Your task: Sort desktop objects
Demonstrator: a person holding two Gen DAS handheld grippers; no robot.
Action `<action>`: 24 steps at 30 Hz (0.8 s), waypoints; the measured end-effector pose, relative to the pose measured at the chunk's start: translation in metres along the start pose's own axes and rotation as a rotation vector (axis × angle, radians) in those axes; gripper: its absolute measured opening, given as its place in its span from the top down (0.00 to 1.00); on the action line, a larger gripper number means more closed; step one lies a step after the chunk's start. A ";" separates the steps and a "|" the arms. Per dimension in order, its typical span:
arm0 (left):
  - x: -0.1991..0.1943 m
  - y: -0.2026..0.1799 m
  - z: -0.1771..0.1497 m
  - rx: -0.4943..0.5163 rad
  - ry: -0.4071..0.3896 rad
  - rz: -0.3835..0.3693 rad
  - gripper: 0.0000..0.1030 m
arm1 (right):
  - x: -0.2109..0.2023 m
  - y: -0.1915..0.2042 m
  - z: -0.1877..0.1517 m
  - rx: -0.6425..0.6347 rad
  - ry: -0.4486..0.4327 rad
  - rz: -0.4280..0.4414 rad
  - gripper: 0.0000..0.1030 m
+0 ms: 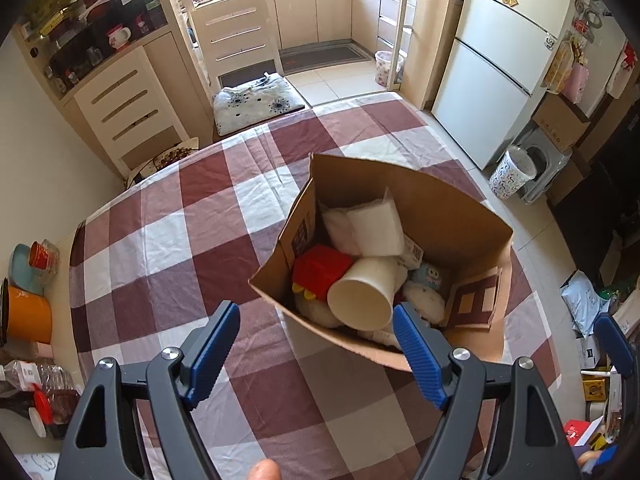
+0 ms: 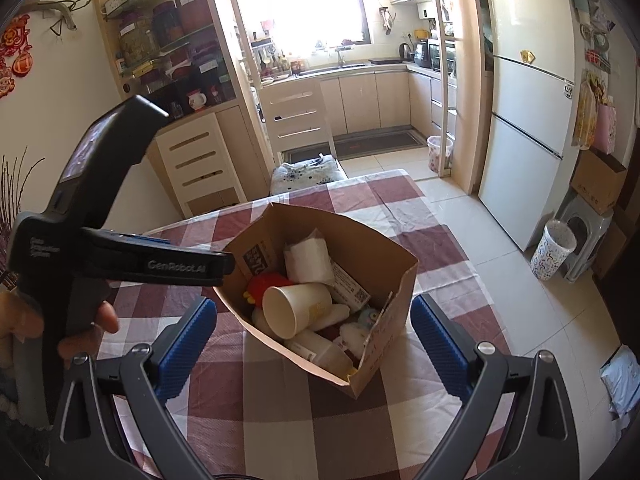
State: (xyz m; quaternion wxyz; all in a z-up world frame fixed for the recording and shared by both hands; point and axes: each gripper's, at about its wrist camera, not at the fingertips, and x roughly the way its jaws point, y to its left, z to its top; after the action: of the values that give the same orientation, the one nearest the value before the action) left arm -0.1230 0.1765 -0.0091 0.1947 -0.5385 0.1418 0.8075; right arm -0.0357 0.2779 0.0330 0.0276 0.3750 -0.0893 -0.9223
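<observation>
An open cardboard box (image 1: 452, 216) (image 2: 360, 236) stands on the checked tablecloth (image 1: 168, 240) (image 2: 248, 400). Inside lie a white paper cup (image 1: 362, 296) (image 2: 296, 308) on its side, a red toy (image 1: 320, 270) (image 2: 266, 282), white tissue packs (image 1: 376, 226) (image 2: 308, 260) and a small plush (image 1: 428, 276) (image 2: 366, 316). My left gripper (image 1: 316, 348) is open and empty, just in front of the box's near rim. My right gripper (image 2: 314, 344) is open and empty, above the box's near side. The left gripper's black body (image 2: 100, 240) shows at the left of the right wrist view.
A chair with a floral cushion (image 1: 256, 100) (image 2: 308, 172) stands at the table's far edge. An orange pot (image 1: 30, 320), bowls and bottles (image 1: 44, 388) sit off the table's left. A patterned bin (image 1: 514, 172) (image 2: 556, 252) and a white fridge (image 1: 500, 68) (image 2: 528, 128) stand on the right.
</observation>
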 end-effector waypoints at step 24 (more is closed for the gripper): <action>0.000 -0.002 -0.019 -0.004 0.012 0.020 0.21 | -0.004 -0.007 0.000 0.026 -0.019 -0.037 0.04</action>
State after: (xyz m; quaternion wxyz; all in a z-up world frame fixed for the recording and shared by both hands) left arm -0.1067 0.1704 -0.0167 0.1849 -0.5423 0.1468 0.8063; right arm -0.0328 0.2848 0.0347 0.0049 0.3681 -0.0945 -0.9249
